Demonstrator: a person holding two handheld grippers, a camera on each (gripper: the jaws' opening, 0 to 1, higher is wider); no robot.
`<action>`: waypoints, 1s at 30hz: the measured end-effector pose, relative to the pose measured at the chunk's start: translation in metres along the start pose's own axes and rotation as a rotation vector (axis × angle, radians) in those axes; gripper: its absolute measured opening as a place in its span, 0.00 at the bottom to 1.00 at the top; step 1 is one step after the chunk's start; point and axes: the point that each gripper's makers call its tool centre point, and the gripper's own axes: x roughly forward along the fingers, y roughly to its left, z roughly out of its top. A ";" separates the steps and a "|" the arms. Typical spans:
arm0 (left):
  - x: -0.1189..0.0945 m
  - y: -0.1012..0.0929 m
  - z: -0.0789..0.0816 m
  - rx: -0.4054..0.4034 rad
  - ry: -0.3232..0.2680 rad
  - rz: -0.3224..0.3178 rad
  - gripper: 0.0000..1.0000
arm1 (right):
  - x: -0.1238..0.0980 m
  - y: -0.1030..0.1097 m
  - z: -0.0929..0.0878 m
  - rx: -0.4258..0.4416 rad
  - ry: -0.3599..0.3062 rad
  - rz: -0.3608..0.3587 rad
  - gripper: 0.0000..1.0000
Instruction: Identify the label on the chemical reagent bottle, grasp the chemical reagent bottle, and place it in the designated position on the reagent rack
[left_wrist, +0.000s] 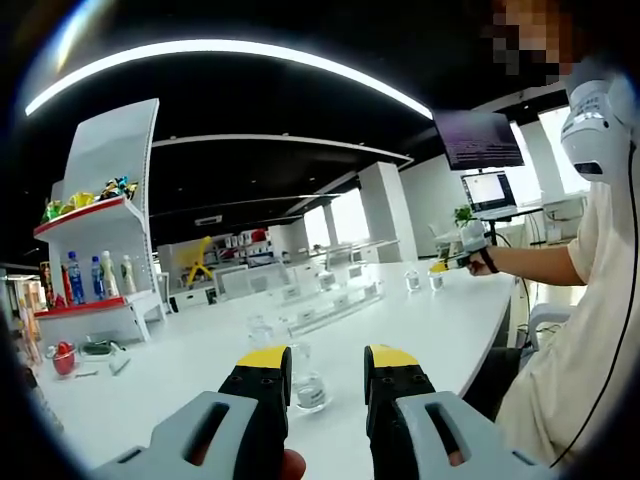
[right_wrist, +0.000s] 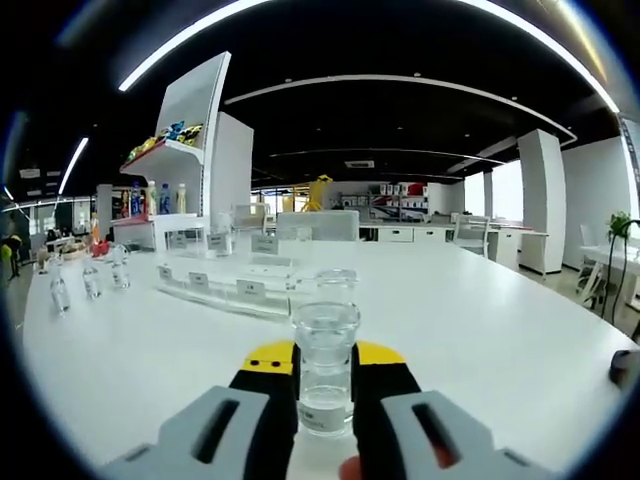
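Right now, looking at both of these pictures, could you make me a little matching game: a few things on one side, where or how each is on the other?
Things:
1. Right hand-held gripper
2. Left hand-held gripper
3. Clear rack
4. Colourful bottles

States:
A. open, a small bottle standing on the table beyond its jaws
B. on the white shelf unit
C. shut on a clear bottle
D. lying along the table, with labels on its front

Pairs: 1-C, 2-A, 3-D, 4-B
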 end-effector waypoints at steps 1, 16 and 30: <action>0.000 0.000 0.000 0.000 0.000 -0.001 0.29 | 0.000 0.000 0.000 0.000 -0.001 0.000 0.19; 0.003 -0.005 0.001 0.006 0.003 -0.017 0.29 | -0.001 0.002 0.001 -0.017 0.008 -0.008 0.18; 0.008 -0.010 0.004 0.011 0.005 -0.028 0.29 | -0.003 0.001 0.001 -0.028 0.010 -0.010 0.18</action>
